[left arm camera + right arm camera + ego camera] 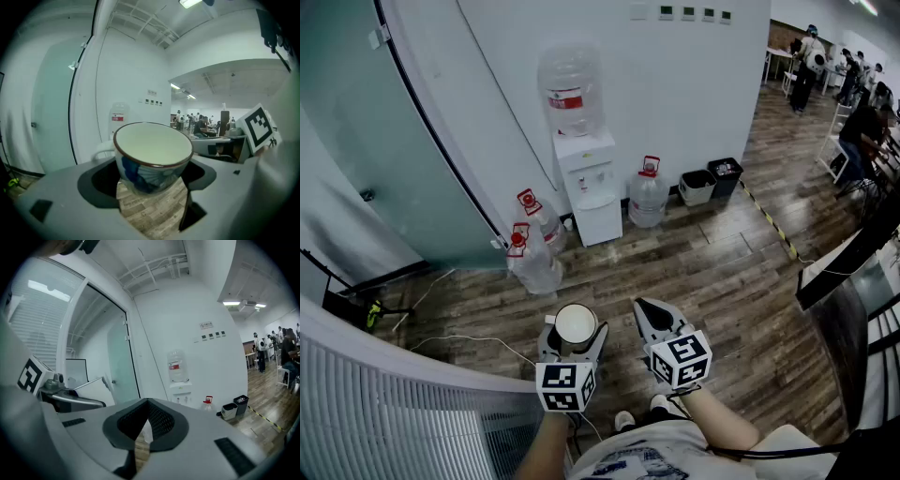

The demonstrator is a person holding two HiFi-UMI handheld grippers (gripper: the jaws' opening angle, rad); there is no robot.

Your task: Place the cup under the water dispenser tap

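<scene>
Head view: cup point(576, 323) body hidden under rim; water dispenser point(589, 183) taps too small to discern.

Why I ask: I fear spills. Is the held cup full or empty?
Empty: the left gripper view looks into the cup; its white inside is bare, no liquid.

Logging dark wood-plank floor point(722, 281) throughout, meeting white wall point(694, 94) at the back. Noting frosted glass partition point(356, 122) curving off to the left, edged in black. Recording two black bins point(697, 186) against the wall, spare water jugs point(648, 199) standing on the planks nearby, yellow-black tape point(773, 230) running along the floor at right. Seeing small wall panels point(686, 13) in a row up high, ceiling strip lights point(232, 303) glowing, people point(862, 117) gathering in the far right corner.
</scene>
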